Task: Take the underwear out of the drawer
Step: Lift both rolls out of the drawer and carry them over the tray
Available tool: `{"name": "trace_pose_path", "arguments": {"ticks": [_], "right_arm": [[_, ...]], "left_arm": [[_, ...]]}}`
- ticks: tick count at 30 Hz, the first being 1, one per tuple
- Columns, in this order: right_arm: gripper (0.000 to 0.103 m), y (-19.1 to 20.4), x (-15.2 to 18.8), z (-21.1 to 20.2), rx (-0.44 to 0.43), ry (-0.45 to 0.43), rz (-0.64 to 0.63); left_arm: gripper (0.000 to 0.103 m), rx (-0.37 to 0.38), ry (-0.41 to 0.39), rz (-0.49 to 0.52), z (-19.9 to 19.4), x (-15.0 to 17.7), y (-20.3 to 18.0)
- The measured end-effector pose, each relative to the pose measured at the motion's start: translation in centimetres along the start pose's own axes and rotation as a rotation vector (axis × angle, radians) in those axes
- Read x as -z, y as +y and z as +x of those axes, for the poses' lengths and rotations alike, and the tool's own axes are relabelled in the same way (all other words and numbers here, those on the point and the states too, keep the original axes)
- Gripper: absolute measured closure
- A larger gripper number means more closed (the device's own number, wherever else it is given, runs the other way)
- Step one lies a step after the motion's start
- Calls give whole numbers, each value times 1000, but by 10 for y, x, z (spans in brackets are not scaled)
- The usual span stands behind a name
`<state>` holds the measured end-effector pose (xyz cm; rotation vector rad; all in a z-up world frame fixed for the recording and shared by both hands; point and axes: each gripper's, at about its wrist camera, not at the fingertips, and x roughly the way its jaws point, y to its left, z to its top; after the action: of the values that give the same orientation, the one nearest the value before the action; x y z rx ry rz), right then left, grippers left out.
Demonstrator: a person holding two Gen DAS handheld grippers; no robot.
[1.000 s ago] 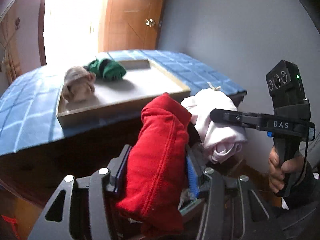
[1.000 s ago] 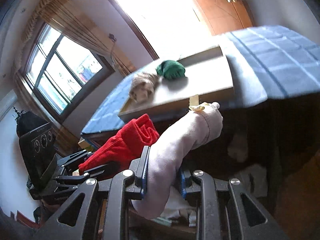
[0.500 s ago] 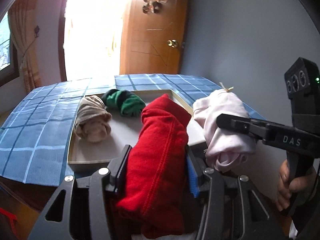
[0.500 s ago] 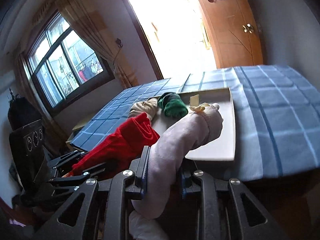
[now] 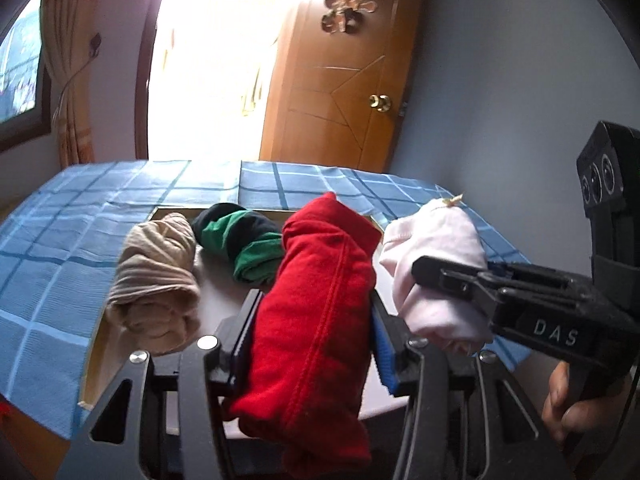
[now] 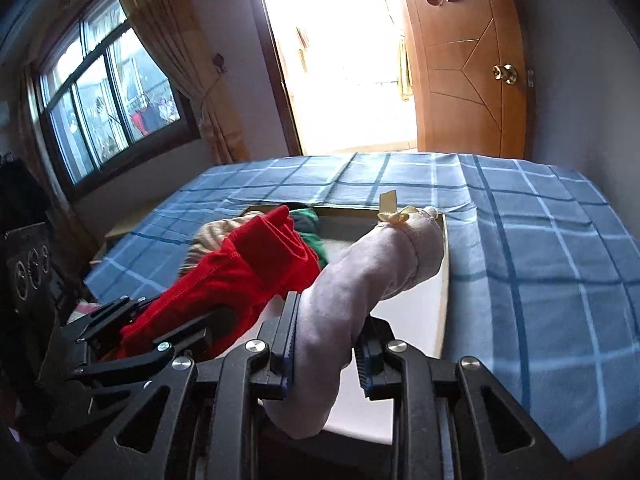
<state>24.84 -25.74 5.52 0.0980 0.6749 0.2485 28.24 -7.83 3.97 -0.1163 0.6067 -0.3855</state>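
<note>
The rolled red cotton underwear (image 5: 320, 312), clamped in the left tool (image 5: 316, 336), and the rolled pale pink underwear (image 6: 360, 280), clamped in the right tool (image 6: 324, 356), have risen from beside the dark drawer to over the shallow white tray (image 6: 416, 320) on the blue checked surface (image 6: 540, 264); a beige roll (image 5: 156, 280) and a green-and-black roll (image 5: 240, 240) already lie there; setting down comes next, I judge.

1. Shallow rectangular wooden tray (image 5: 100, 344) lying on the blue checked cloth (image 5: 48, 248) over the counter.
2. In the tray: rolled beige fabric bundle (image 5: 156, 280) at left, rolled green-and-black fabric bundle (image 5: 240, 244) just right of it and farther back.
3. Above the tray's near part: rolled red underwear (image 5: 320, 300) clamped in the left hand-held gripper (image 5: 312, 344).
4. Right of that: rolled pale pink underwear (image 6: 360, 284) clamped in the right hand-held gripper (image 6: 324, 356).
5. Behind the counter: open wooden door (image 5: 340, 92); window (image 6: 108, 96) at far left.
</note>
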Motion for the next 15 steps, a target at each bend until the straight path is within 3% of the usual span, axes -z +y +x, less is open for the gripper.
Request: {"name": "trace_pose_path", "arguments": {"ticks": [15], "right_arm": [[76,-45,-50,79,56,141,-29]], "left_arm": [[53,-38,77,-162,76,-20,3]]}}
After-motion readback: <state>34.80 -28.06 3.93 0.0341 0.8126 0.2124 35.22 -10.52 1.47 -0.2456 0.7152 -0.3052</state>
